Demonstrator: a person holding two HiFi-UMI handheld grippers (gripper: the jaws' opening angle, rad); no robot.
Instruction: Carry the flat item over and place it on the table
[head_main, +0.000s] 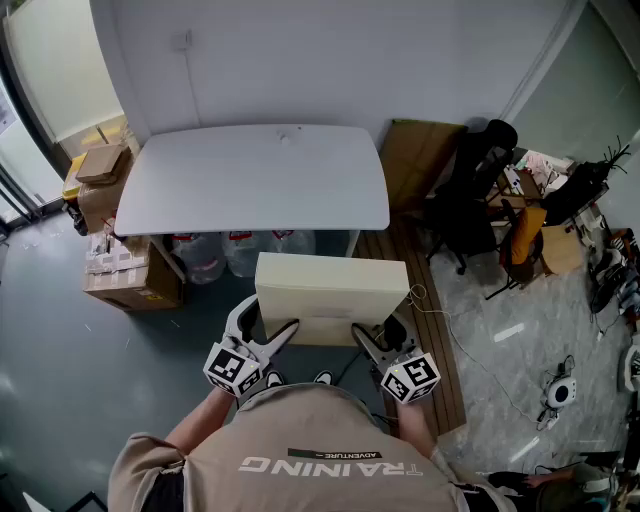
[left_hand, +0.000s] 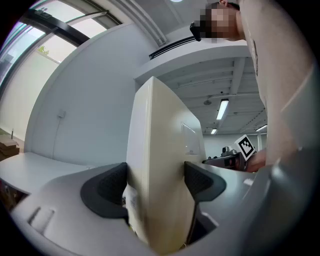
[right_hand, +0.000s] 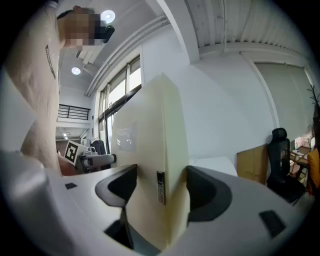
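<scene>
A flat cream box (head_main: 330, 292) hangs level in front of the person, just short of the white table (head_main: 200, 190). My left gripper (head_main: 268, 335) is shut on its near left edge, my right gripper (head_main: 368, 340) on its near right edge. In the left gripper view the cream box (left_hand: 162, 175) stands edge-on with both dark pads (left_hand: 202, 180) pressed against its sides. The right gripper view shows the cream box (right_hand: 155, 170) clamped the same way between the pads (right_hand: 122, 187), with the table's top (right_hand: 217, 162) just beyond.
Large water bottles (head_main: 240, 250) stand under the table. Cardboard boxes (head_main: 125, 270) are stacked at its left end. A brown cardboard sheet (head_main: 415, 160) and a black office chair (head_main: 470, 200) stand to the right, with cluttered gear (head_main: 570, 230) farther right.
</scene>
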